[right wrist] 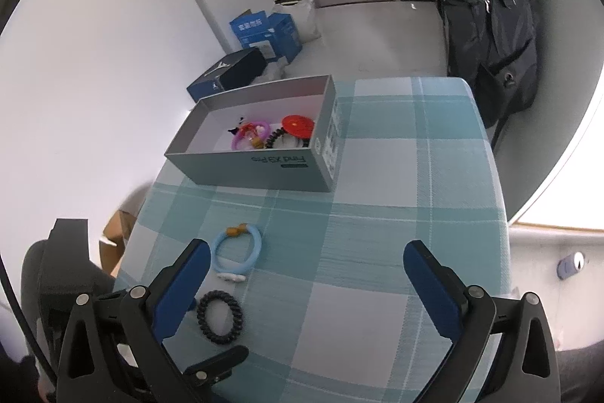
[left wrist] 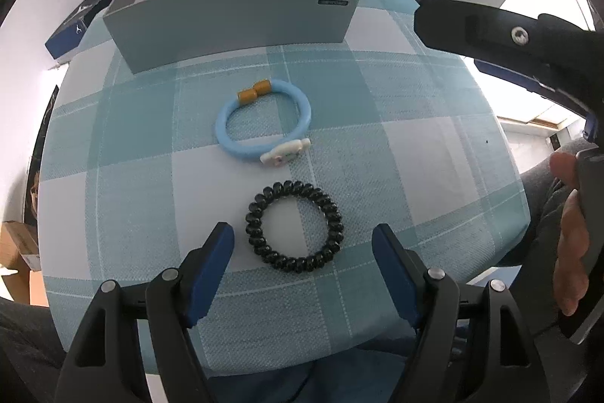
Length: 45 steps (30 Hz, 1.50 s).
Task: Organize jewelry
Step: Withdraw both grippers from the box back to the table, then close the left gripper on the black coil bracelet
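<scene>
A black spiral hair tie (left wrist: 295, 226) lies on the checked tablecloth, just ahead of my open left gripper (left wrist: 304, 240), between its blue fingertips. It also shows in the right wrist view (right wrist: 220, 317). A light blue bracelet (left wrist: 263, 121) with orange beads and a white charm lies beyond it (right wrist: 237, 249). A grey open box (left wrist: 241, 25) stands at the far side; in the right wrist view the box (right wrist: 260, 169) holds a purple bracelet (right wrist: 251, 135), a red round piece (right wrist: 298, 126) and other items. My right gripper (right wrist: 305, 259) is open and empty, high above the table.
The table has a teal and white checked cloth (right wrist: 396, 214). A dark jacket (right wrist: 487, 6) hangs on a chair behind the table. Blue boxes (right wrist: 264, 33) sit on the floor by the wall. The right gripper's body (left wrist: 509, 36) shows at the right of the left wrist view.
</scene>
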Each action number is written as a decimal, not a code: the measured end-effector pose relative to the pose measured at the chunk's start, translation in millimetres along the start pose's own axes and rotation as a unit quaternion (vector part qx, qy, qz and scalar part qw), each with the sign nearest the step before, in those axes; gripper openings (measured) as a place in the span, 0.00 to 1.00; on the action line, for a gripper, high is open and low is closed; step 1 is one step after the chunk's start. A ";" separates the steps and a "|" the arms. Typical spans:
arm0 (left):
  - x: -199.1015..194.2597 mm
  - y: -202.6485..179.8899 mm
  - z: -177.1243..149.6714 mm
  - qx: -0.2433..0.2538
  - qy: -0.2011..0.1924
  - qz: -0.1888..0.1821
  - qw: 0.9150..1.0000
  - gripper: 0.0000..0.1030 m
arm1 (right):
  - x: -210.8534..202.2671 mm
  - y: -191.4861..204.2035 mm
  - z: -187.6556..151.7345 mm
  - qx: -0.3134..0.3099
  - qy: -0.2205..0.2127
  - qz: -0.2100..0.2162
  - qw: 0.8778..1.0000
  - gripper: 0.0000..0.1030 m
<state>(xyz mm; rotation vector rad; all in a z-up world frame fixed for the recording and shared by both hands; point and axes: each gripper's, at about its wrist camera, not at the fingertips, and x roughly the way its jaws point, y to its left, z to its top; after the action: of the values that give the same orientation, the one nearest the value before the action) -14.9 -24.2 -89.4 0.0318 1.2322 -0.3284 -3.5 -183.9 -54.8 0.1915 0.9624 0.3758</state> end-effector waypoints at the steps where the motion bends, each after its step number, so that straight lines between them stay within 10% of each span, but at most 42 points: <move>1: -0.2 0.1 1.0 0.002 -0.001 -0.002 1.000 0.66 | 0.2 -1.2 0.2 0.002 0.000 0.000 1.000 1.00; 4: -2.7 0.9 1.5 0.009 -0.004 0.007 1.000 0.46 | 1.0 -3.5 1.0 0.008 0.001 -0.001 1.000 1.00; 15: -13.3 -1.8 -5.7 0.004 -0.007 -0.022 1.000 0.26 | 10.0 -8.2 1.4 0.024 0.025 -0.007 0.999 1.00; 16: -13.3 2.0 -4.5 0.000 -0.007 -0.024 1.000 0.05 | 10.7 -8.7 1.1 0.027 0.027 -0.006 0.999 1.00; 25: -25.8 34.7 -7.2 -0.045 -0.012 -0.083 0.995 0.04 | 15.5 -13.7 2.2 0.041 0.029 -0.018 0.999 1.00; 45: -3.1 2.6 -7.5 0.004 0.015 -0.051 0.999 0.12 | 14.4 -16.5 4.6 0.050 0.025 -0.007 0.998 1.00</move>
<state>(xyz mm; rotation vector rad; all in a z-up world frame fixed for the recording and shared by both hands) -22.0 -19.5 -89.5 -0.0190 1.2657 -0.4220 11.4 -193.4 -68.5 0.2674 1.0315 0.3204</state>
